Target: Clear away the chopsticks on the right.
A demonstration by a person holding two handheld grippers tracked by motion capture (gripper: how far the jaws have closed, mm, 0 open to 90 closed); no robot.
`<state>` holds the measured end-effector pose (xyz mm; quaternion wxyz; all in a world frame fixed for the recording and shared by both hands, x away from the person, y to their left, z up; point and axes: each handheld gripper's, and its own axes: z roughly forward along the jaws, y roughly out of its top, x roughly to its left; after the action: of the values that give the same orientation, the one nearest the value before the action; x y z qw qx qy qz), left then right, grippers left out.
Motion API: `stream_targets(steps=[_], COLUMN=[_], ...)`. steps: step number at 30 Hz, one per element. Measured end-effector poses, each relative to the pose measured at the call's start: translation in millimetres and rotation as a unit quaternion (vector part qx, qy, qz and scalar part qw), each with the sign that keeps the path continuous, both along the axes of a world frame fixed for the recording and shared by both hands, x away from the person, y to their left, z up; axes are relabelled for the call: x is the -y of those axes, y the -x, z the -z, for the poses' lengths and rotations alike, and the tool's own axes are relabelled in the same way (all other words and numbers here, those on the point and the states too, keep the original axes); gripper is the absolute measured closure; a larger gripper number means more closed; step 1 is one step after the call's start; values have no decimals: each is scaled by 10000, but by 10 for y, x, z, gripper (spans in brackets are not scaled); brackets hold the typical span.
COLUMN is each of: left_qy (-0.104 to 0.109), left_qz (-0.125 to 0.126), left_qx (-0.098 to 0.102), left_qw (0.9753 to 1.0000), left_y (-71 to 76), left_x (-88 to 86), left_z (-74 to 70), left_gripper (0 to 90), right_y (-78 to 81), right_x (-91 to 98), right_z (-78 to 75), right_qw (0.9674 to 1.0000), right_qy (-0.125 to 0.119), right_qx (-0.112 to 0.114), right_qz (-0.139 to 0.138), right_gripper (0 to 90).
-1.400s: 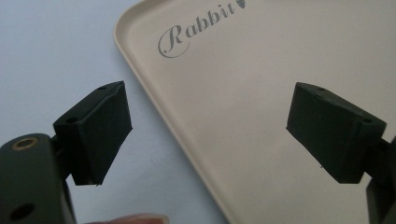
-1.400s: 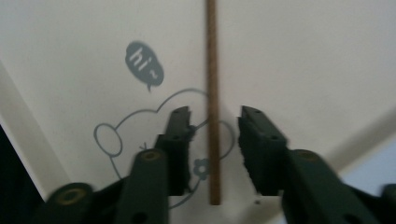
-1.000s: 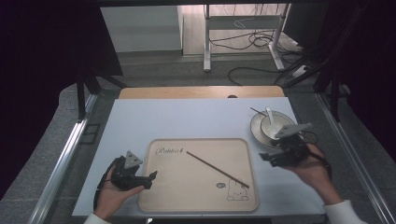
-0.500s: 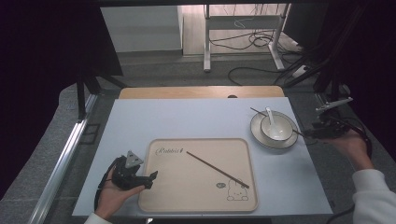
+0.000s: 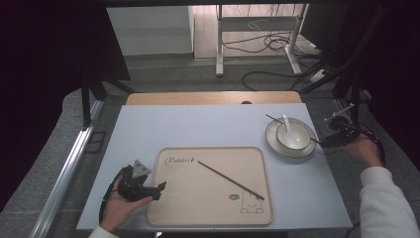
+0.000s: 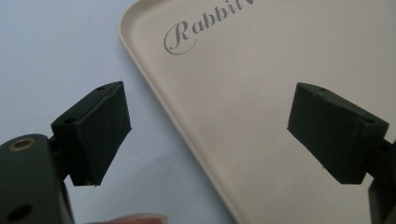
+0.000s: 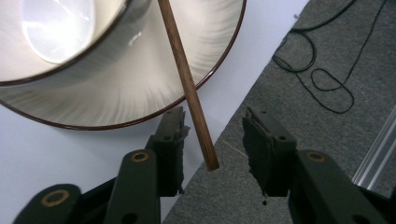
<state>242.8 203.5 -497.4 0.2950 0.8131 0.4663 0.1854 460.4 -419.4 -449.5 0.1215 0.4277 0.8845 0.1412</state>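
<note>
My right hand-held gripper [image 5: 331,141] sits at the right edge of the tabletop [image 5: 208,126], partly out over the grey carpet [image 7: 327,70]. Its jaws have just been closing, and the tip of the chopstick [image 7: 187,84] now lies between them: it is close to one pad, with a clear gap to the other, so I read no clamp yet. That chopstick leans across the plate [image 5: 275,146] beside the bowl [image 5: 292,139], which holds a white spoon [image 5: 286,124]; its free end juts past the plate rim and the tabletop edge. My left hand-held gripper [image 5: 143,187] rests at the tray's [image 5: 208,198] left rim with its jaws wide apart and nothing between them; in the left gripper view one jaw hangs over the tabletop and the other over the tray, so the raised rim runs between them. A second chopstick [image 5: 230,177] lies diagonally on the tray, well apart from both grippers. Bare tabletop stretches behind the tray and between tray and plate; to the right of the plate there is little margin before the edge.
</note>
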Motion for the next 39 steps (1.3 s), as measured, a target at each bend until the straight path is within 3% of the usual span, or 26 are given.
stream_targets(steps=[10, 16, 22, 23, 27, 30, 34, 39], left_qy=[-54, -59, -28, -25, -26, -46, -44, -26], left_qz=[10, 14, -9, -10, 5, 20, 16, 8], left_qx=[-36, -40, -5, 5, 4, 3, 18, 39], left_qw=[10000, 10000, 10000, 10000, 10000, 10000, 10000, 10000], left_y=[-13, -22, -10, -5, -8, -11, -5, 5], left_x=[-8, -10, -17, -19, -16, -18, -19, -14], left_z=[12, 17, 5, 0, 0, -3, -10, -16], left_gripper=[134, 134, 134, 134, 134, 134, 134, 134], right_y=[-34, 12, 56, 85, 156, 240, 362, 524], right_x=[-8, -6, 1, 8, -16, -108, -250, -463], right_z=[142, 125, 76, 9, -160, -371, -573, -673], right_qw=[9993, 9988, 9993, 9997, 9988, 9970, 9942, 9924], right_qy=[86, 49, -80, -164, -362, -478, -671, -738], right_qx=[-197, -168, -39, 83, 324, 601, 829, 896], right_qz=[-293, -458, -355, -174, -67, -7, -121, -405], right_gripper=[765, 823, 828, 830, 830, 831, 832, 832])
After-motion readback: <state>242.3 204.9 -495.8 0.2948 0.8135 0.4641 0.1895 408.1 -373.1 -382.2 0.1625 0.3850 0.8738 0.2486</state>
